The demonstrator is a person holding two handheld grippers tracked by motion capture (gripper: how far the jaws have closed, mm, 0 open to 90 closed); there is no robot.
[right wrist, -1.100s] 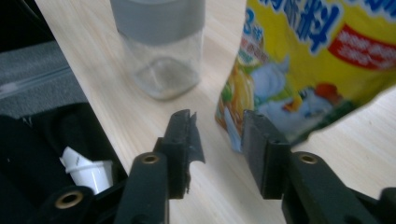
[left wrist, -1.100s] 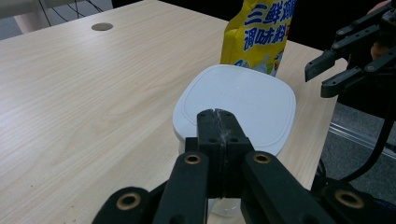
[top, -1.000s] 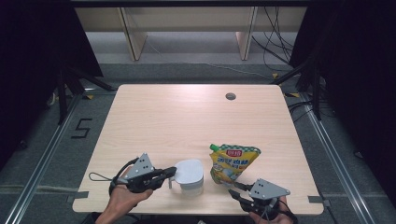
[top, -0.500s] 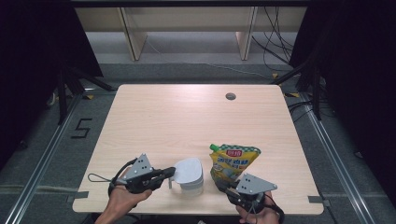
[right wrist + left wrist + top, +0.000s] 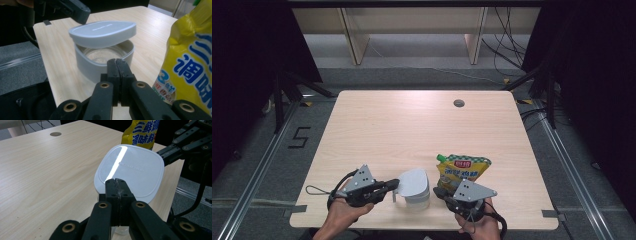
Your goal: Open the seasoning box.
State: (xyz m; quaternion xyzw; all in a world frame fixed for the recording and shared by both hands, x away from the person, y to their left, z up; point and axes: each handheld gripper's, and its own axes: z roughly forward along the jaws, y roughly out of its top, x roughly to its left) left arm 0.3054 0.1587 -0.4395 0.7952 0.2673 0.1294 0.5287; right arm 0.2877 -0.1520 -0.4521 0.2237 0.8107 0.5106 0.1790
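Note:
A white lidded container (image 5: 414, 187) stands near the table's front edge, with its lid (image 5: 102, 31) raised off the body (image 5: 100, 65) on the side I see. My left gripper (image 5: 396, 184) is shut, its tips (image 5: 116, 181) at the lid's (image 5: 130, 170) near rim; whether they pinch it I cannot tell. A yellow seasoning pouch (image 5: 462, 170) lies just right of the container. My right gripper (image 5: 437, 191) is between container and pouch (image 5: 190, 57). Its jaws (image 5: 117, 61) have just been closing and are shut with nothing between them.
The light wooden table (image 5: 387, 130) has a round cable hole (image 5: 458, 103) at its far side. Its front edge runs close under both hands. Shelf legs (image 5: 354, 37) and cables (image 5: 507, 50) lie on the floor beyond, and a taped "5" (image 5: 299, 137) marks the floor left.
The right gripper has moved left from the front right corner toward the container, and its jaws have closed. The left gripper, the container and the pouch have stayed put.

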